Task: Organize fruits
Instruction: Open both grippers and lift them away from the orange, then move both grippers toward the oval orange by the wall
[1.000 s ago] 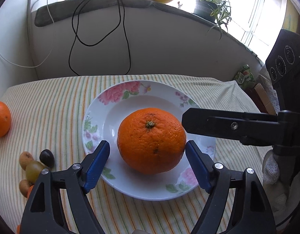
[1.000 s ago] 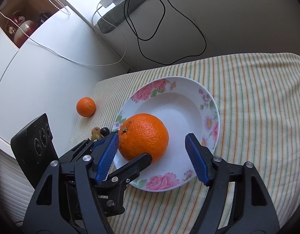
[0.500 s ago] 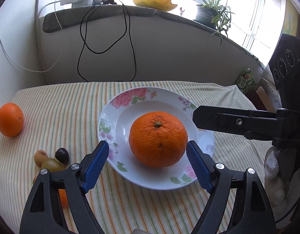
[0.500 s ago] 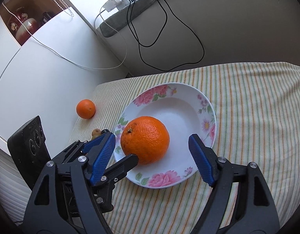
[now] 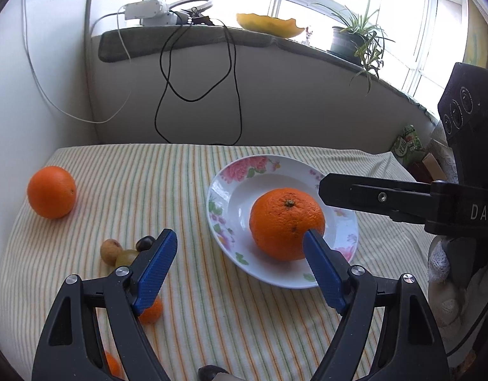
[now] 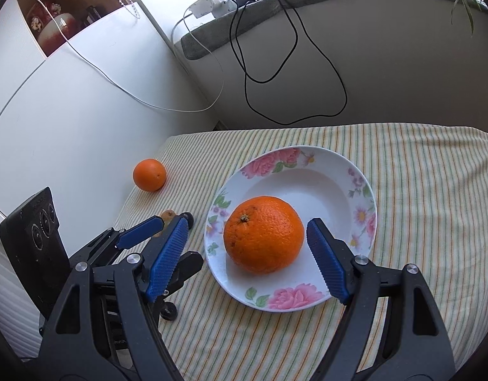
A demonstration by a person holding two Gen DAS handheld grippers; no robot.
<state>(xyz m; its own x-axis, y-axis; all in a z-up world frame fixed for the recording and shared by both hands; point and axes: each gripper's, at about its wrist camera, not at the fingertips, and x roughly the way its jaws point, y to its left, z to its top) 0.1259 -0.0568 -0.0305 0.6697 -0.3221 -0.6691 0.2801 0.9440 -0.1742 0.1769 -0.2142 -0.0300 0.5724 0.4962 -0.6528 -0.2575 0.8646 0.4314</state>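
Observation:
A large orange (image 5: pixel 286 223) (image 6: pixel 263 234) lies in a white flowered plate (image 5: pixel 231 197) (image 6: pixel 323 181) on the striped cloth. A second orange (image 5: pixel 51 191) (image 6: pixel 149 175) lies at the far left of the cloth. Several small fruits, a brown one (image 5: pixel 110 247), a green grape (image 5: pixel 126 257) and a dark one (image 5: pixel 145 242), lie left of the plate. A small orange fruit (image 5: pixel 151 312) lies nearer me. My left gripper (image 5: pixel 237 260) is open and empty, left of the plate. My right gripper (image 6: pixel 247 254) is open and empty, just in front of the orange in the plate.
Black and white cables (image 5: pixel 196 73) hang down the wall behind the table. A windowsill carries a power strip (image 5: pixel 148 11), a yellow dish (image 5: pixel 269 25) and a potted plant (image 5: pixel 355 41). A white cabinet (image 6: pixel 69 111) stands at the table's left.
My left gripper has drawn back from the orange and swung left, bringing the small fruits and the second orange into view. My right gripper has pulled back slightly. The orange stays in the plate.

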